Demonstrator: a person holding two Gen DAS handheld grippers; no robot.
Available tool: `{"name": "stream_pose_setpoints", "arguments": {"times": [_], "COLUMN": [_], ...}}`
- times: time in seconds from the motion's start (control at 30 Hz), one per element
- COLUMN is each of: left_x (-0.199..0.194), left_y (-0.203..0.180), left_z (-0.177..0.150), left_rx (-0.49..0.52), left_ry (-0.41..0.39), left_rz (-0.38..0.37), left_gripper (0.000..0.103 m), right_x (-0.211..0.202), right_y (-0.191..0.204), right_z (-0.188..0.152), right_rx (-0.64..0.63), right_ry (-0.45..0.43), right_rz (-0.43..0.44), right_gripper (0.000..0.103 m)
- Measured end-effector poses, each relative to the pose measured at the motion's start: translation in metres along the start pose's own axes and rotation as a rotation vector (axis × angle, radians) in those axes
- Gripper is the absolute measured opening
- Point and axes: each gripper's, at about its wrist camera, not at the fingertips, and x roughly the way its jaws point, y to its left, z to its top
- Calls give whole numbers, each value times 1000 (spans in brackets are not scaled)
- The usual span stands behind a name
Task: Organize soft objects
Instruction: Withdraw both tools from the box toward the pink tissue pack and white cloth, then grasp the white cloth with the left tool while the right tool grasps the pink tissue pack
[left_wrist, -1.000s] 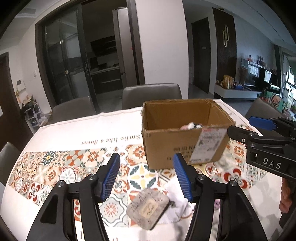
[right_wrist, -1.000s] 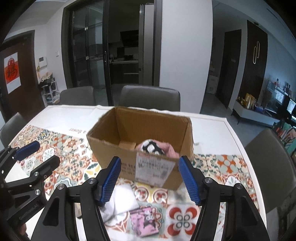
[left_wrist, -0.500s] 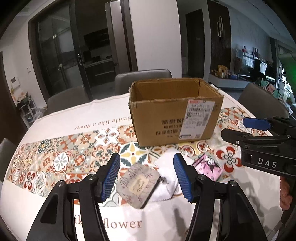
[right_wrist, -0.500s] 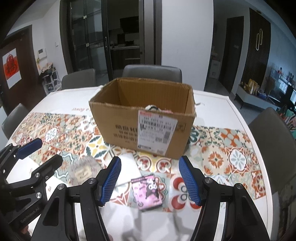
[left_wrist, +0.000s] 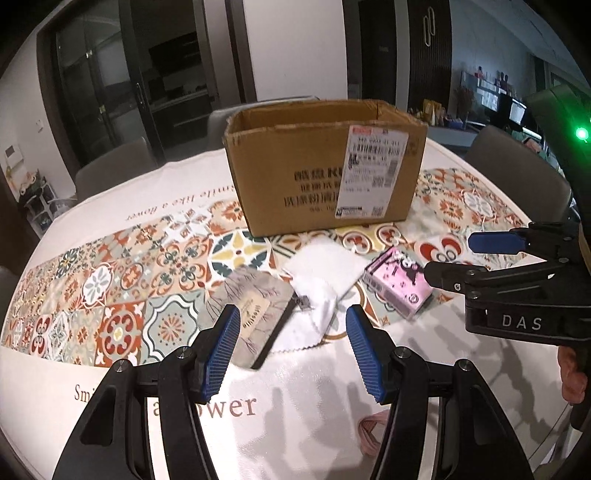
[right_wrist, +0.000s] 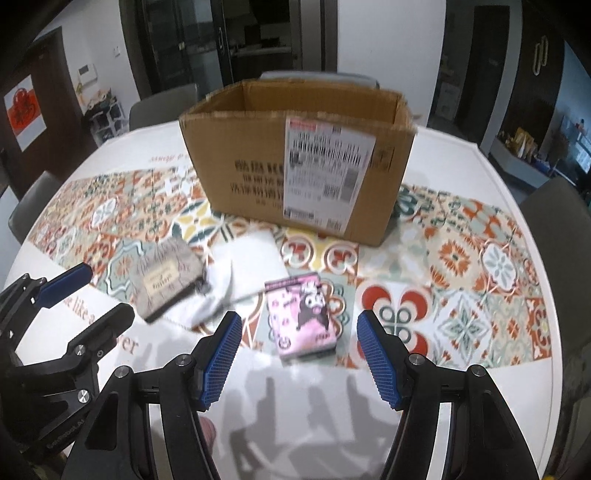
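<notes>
We hold our left tool (left_wrist: 291, 354) spread wide above the bench (left_wrist: 295, 424), gripping nothing; the grey patterned pouch (left_wrist: 251, 314) lies just ahead by its left finger, overlapping the white cloth (left_wrist: 325, 269). Our right tool (right_wrist: 299, 358) is likewise agape and empty, with the pink pack (right_wrist: 301, 314) just ahead between its fingers. The cardboard box (right_wrist: 295, 155) stands beyond.
</notes>
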Motion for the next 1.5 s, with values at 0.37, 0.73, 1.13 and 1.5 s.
{"name": "stream_pose_setpoints", "arguments": {"times": [0.37, 0.73, 1.13, 1.5], "left_x": [23, 56, 87, 106], "left_y": [-12, -12, -12, -12], "left_z": [-13, -18, -10, -7], "left_rx": [72, 65, 60, 66], "left_ry": [32, 109, 143, 166], "left_rz": [-12, -67, -118, -119], "left_gripper": [59, 58, 58, 48], "right_x": [33, 57, 82, 97], "right_y": [-7, -8, -10, -7], "right_z": [-12, -14, -5, 0], "right_rx": [-6, -28, -27, -26], "right_ry": [95, 155, 200, 228], "right_rz": [21, 32, 63, 61], "right_gripper": [66, 66, 66, 66]}}
